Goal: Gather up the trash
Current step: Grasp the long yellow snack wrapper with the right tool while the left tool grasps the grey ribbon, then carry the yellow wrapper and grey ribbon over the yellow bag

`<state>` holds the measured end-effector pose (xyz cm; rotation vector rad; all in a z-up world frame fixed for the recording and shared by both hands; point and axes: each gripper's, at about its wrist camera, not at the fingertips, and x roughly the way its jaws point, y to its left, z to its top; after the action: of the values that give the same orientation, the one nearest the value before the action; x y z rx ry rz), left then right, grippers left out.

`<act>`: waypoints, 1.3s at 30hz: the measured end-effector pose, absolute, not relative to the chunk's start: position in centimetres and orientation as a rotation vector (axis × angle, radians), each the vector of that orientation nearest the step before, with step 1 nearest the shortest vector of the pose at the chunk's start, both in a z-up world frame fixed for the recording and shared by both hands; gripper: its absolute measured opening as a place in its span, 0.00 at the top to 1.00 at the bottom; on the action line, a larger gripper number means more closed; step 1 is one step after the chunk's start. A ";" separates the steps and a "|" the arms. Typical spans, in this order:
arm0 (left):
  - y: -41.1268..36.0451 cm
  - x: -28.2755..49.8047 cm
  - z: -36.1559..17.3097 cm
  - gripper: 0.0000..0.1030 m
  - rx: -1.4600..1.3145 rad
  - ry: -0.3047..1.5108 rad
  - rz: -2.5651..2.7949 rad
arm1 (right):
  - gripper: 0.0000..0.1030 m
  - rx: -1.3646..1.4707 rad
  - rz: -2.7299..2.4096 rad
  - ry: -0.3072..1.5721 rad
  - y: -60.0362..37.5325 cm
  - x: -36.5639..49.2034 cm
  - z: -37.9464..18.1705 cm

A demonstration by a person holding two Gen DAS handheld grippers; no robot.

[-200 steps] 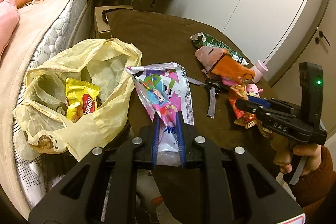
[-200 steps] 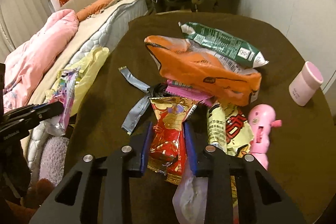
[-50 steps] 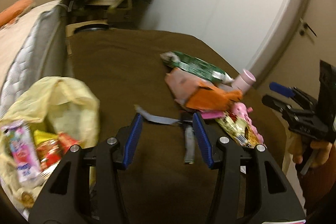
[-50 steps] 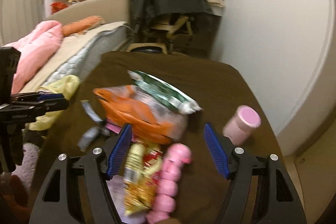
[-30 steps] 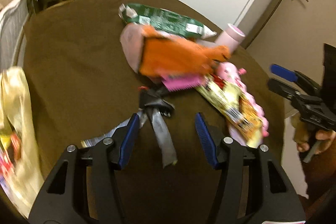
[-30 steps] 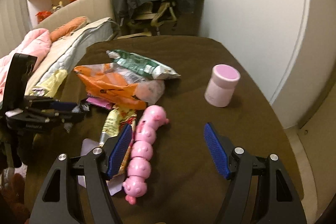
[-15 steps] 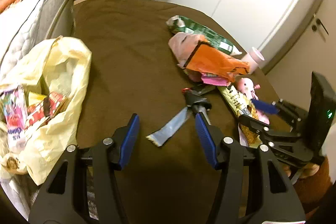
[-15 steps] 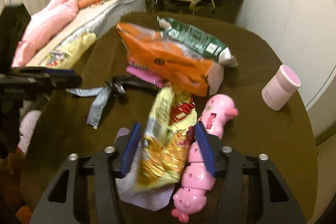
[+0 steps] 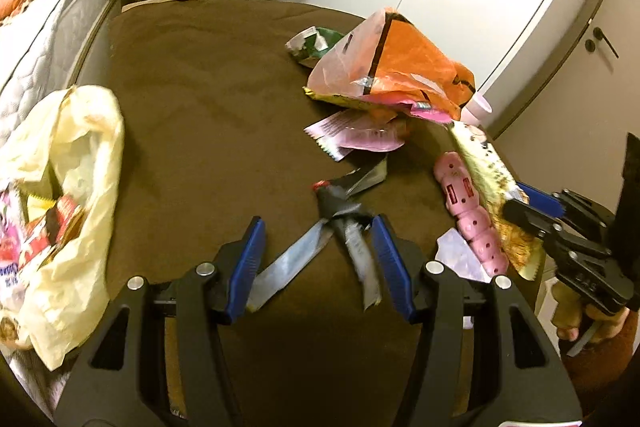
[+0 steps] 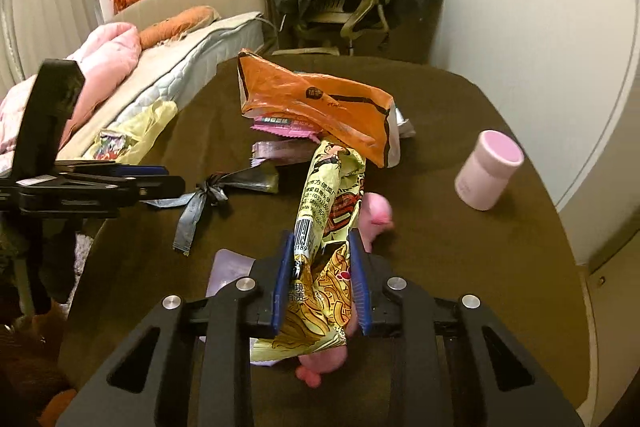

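Trash partly collected: wrappers sit in yellow bag (image 9: 68, 195) at bench's left edge; right gripper (image 10: 320, 279) closing on noodle packet (image 10: 324, 227), left gripper (image 9: 316, 259) open over grey ribbon (image 9: 304, 251); orange bag (image 10: 316, 99) remains.

The left gripper (image 9: 318, 263) is held open over the brown table (image 9: 208, 99), with a grey ribbon (image 9: 320, 243) lying between its jaws. A yellow bag (image 9: 76, 163) is seen to its left, an orange bag (image 9: 408, 63) ahead to the right.

both tools: left tool (image 9: 318, 263) and right tool (image 10: 320, 279) black-framed, blue ribbed pads, silver screws; rust-brown sleeve (image 9: 600, 359).
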<state>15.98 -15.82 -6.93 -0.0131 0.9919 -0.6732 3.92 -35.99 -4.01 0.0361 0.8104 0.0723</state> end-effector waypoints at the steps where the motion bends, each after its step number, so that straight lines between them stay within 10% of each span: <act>1: -16.2 16.1 -7.0 0.49 -0.009 0.992 -0.670 | 0.75 0.038 0.060 0.807 -36.3 3.7 -3.9; 14: -19.8 16.6 -7.8 0.72 0.078 1.012 -0.680 | 0.75 0.066 0.055 0.798 -37.0 2.8 -4.4; 39: -12.9 10.7 3.1 0.74 -0.026 0.727 -0.663 | 0.75 -0.030 0.096 0.596 -32.8 1.4 3.8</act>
<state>10.67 -12.90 3.14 -0.0257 0.7270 -0.6635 1.39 -32.81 3.81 -0.0298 0.5963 0.0959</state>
